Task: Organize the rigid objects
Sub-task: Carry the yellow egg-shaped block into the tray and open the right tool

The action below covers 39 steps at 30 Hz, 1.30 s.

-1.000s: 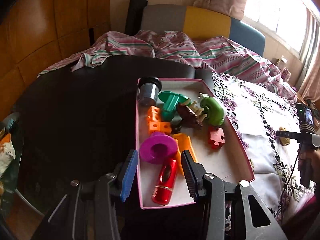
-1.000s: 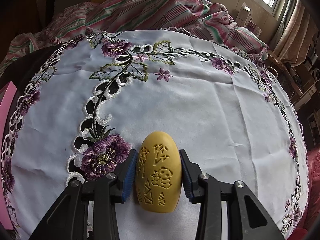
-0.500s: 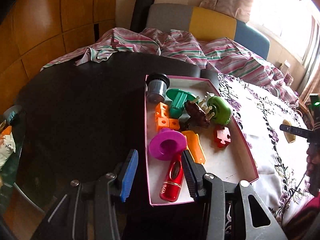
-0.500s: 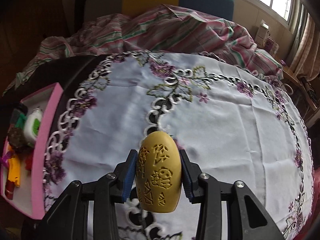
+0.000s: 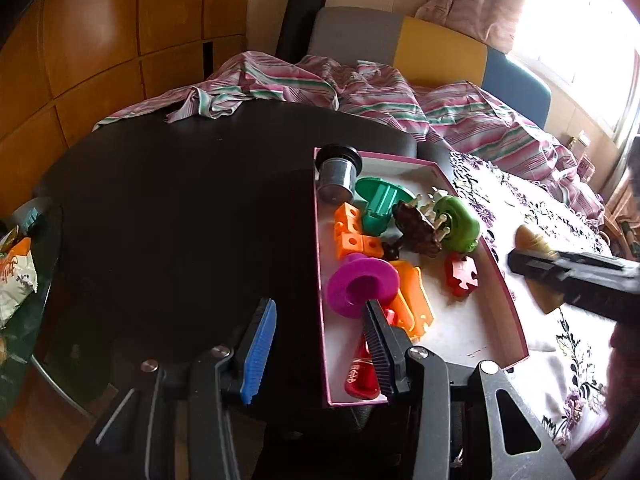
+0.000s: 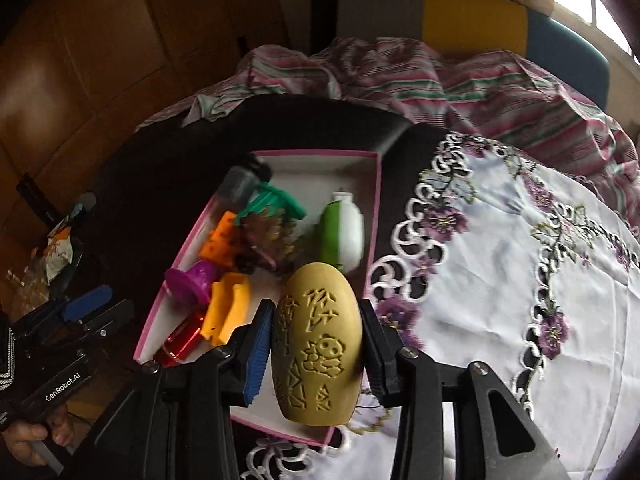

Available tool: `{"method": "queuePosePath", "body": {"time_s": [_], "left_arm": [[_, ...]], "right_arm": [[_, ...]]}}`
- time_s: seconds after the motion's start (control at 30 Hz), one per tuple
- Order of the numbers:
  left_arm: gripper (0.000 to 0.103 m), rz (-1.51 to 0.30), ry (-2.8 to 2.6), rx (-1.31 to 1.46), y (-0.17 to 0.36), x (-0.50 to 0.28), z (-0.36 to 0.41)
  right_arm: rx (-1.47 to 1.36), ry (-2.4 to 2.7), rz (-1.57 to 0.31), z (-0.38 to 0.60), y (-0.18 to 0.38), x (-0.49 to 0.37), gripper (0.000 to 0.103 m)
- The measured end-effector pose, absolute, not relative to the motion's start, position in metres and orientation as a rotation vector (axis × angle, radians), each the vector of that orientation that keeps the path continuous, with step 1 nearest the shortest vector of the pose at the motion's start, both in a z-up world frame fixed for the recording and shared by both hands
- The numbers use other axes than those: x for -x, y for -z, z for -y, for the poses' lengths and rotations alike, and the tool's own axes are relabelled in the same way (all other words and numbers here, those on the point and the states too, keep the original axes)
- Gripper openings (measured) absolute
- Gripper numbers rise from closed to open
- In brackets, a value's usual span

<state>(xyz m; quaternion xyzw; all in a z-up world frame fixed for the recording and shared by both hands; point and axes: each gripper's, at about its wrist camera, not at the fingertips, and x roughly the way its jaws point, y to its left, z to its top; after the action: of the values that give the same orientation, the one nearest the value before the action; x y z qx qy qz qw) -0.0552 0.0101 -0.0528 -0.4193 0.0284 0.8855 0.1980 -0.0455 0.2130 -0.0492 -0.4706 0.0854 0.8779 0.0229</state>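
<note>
The right tool [image 6: 316, 350] clenches a carved yellow egg-shaped block [image 6: 316, 344] above the pink-rimmed toy tray [image 6: 374, 200], while the left tool [image 5: 318, 342] hangs released.

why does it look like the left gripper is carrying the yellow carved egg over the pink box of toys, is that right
Not quite: the right gripper is carrying the yellow carved egg over the pink box of toys, as the right wrist view shows. The left gripper is open and holds nothing.

"genrobot.ai" printed white on left tool [image 6: 94, 307] handle
</note>
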Motion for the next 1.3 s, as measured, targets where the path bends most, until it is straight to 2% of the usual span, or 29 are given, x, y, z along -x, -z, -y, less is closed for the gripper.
{"method": "queuePosePath", "body": {"time_s": [0.27,0.7,1.0,1.3], "left_arm": [[0.046,-0.071,-2.497,1.173,0.052,0.057,-0.003],[0.051,-0.067,-2.515,1.178,0.051,0.058,0.001],[0.061,-0.072,-2.539,1.159,0.048,0.053,0.002],[0.080,-0.103,-2.584,1.115,0.042,0.041,-0.003]], "right_arm": [[1.601,-2.620,-0.218,-0.184,0.095,0.091,0.041],[1.510,-2.645,-0.237,-0.183,0.092,0.089,0.041],[1.385,-2.688,-0.278,-0.185,0.079,0.074,0.042],[1.233,-2.673,-0.218,-0.182,0.063,0.040,0.043]]}}
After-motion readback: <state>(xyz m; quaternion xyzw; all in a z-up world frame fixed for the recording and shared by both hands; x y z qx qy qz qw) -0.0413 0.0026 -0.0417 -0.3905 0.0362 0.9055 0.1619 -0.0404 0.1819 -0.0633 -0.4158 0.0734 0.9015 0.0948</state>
